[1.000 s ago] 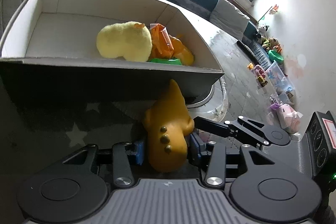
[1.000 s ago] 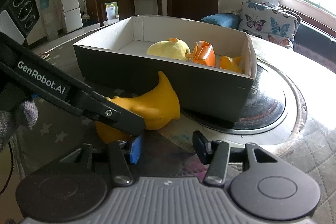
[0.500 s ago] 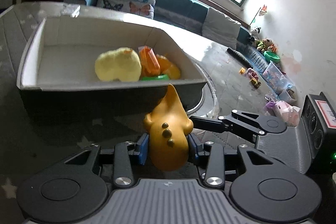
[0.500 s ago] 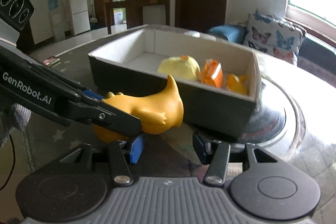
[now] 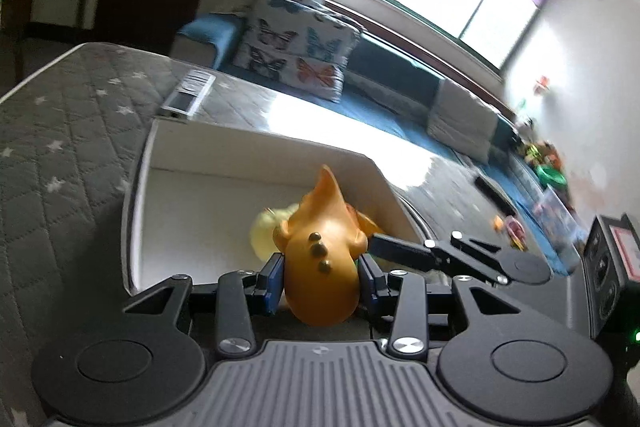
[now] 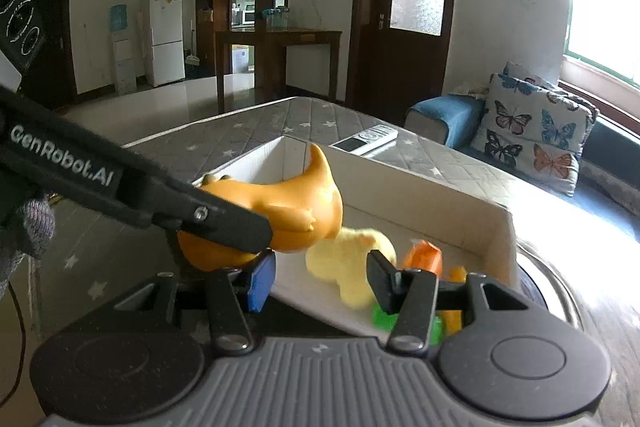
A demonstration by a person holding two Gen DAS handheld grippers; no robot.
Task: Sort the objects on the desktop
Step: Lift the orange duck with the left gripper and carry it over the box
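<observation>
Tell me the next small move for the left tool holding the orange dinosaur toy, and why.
Probably lower it a little and then open. The left tool is shut on the orange dinosaur toy, which hangs above the open white-lined box, over bare floor beside the yellow plush. The right tool is open and holds nothing, so it need not move.

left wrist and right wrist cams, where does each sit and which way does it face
Left wrist: on the left gripper, facing along its fingers over the box toward the sofa and window; its pads clamp the dinosaur.
Right wrist: on the right gripper, open, facing across the box toward the door and fridge; a gloved hand shows at left.
Shared: dinosaur, box, plush, butterfly pillow.
</observation>
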